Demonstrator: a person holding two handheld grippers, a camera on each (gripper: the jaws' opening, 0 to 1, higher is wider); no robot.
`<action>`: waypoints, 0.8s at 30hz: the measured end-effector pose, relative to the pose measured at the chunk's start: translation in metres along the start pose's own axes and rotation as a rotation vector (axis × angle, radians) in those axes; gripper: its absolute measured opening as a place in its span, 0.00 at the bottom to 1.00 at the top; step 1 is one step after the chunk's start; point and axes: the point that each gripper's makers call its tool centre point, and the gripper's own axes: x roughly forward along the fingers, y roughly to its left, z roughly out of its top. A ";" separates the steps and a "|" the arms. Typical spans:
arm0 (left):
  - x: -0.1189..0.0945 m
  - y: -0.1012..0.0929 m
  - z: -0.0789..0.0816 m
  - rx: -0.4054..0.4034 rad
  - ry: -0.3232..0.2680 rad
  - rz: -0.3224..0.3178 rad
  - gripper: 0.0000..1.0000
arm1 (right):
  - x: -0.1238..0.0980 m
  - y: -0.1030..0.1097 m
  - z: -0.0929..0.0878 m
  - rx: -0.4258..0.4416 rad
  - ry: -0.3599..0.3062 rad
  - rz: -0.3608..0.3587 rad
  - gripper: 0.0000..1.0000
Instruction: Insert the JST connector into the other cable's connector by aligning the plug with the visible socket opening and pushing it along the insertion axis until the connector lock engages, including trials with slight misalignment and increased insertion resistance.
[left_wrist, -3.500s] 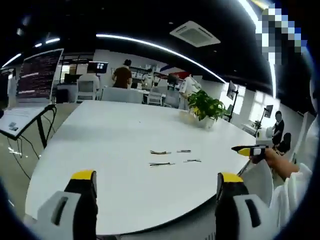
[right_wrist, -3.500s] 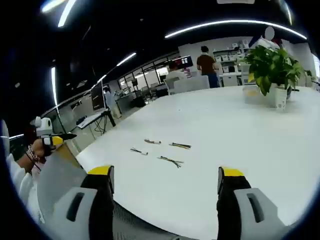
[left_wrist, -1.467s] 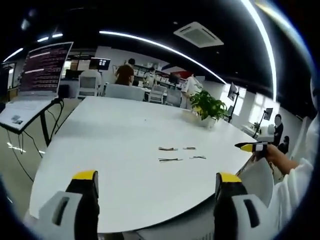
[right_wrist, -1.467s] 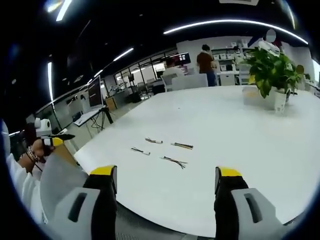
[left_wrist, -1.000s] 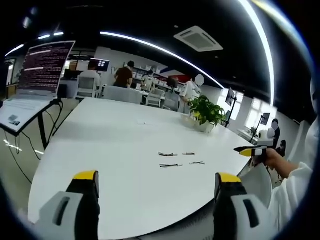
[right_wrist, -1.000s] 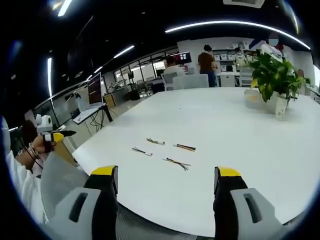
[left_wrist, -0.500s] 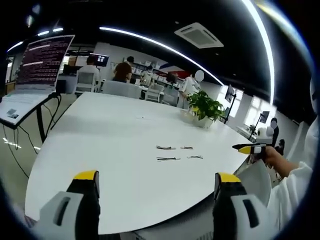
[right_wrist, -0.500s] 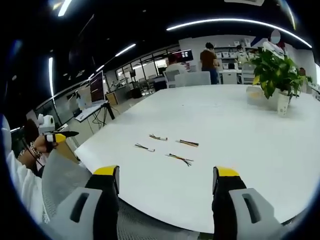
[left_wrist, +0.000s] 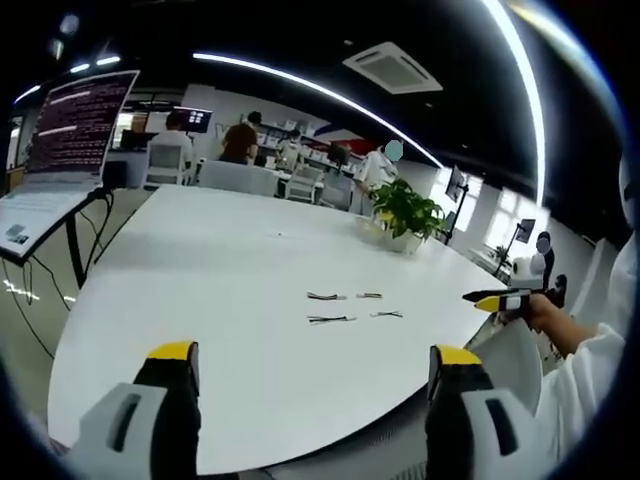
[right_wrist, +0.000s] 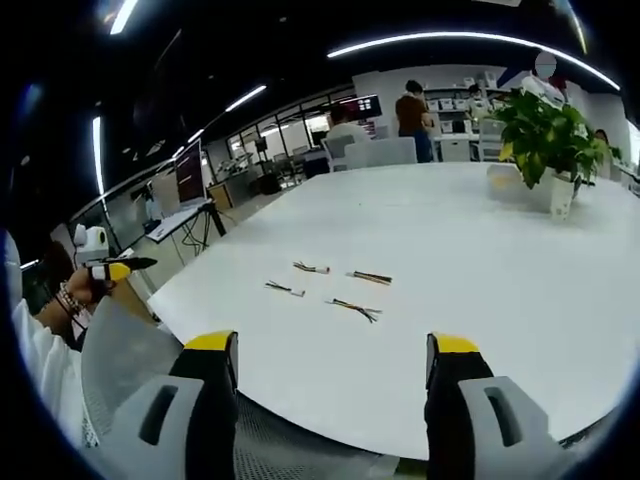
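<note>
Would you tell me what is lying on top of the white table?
Four short cable pieces lie loose on the white table, and a potted plant stands farther back. Their connectors are too small to make out.

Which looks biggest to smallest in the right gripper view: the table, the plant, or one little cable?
1. Table, by far the largest.
2. Plant, though it stands far off, so it may really be bigger than it looks.
3. Cable, thin and tiny.
</note>
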 end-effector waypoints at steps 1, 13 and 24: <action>0.000 0.000 0.000 0.001 0.001 0.000 0.93 | 0.000 -0.001 0.000 0.001 0.003 0.002 0.76; 0.005 0.002 0.004 0.014 0.017 0.003 0.93 | 0.005 -0.009 0.002 -0.001 0.010 -0.003 0.75; 0.015 0.008 0.017 0.039 0.022 -0.002 0.93 | 0.012 -0.014 0.013 -0.018 0.026 0.003 0.75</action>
